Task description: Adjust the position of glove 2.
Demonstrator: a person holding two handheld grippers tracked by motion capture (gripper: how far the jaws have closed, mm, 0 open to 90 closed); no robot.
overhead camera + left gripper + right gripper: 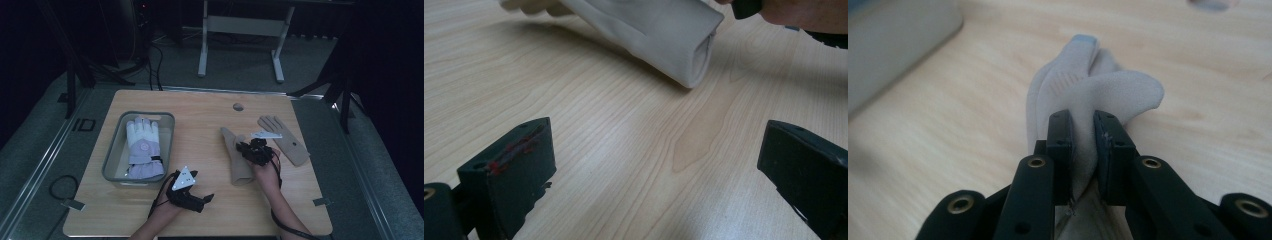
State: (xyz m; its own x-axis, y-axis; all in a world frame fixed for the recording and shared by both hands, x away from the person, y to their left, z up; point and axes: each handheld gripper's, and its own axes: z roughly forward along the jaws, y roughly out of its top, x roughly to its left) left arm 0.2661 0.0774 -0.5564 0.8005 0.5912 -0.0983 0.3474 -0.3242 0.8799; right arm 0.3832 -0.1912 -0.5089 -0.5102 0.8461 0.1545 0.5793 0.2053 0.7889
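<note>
Right gripper (248, 148) pinches the beige glove (237, 162) at table (210, 115) centre-right, left gripper (207, 199) wide open near edge, white ski glove (144, 147) in grey bin (114, 150) left.

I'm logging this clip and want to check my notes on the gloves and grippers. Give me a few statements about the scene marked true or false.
1. The right gripper is pinching the beige glove. True.
2. The left gripper is shut on a glove. False: its jaws stand wide apart over bare table, with nothing between them.
3. A white and lavender glove lies inside the grey bin. True.
4. The second beige glove is in the bin too. False: it lies flat on the table, to the right of the right gripper.
5. The bin sits on the right side of the table. False: it is on the left side.
</note>
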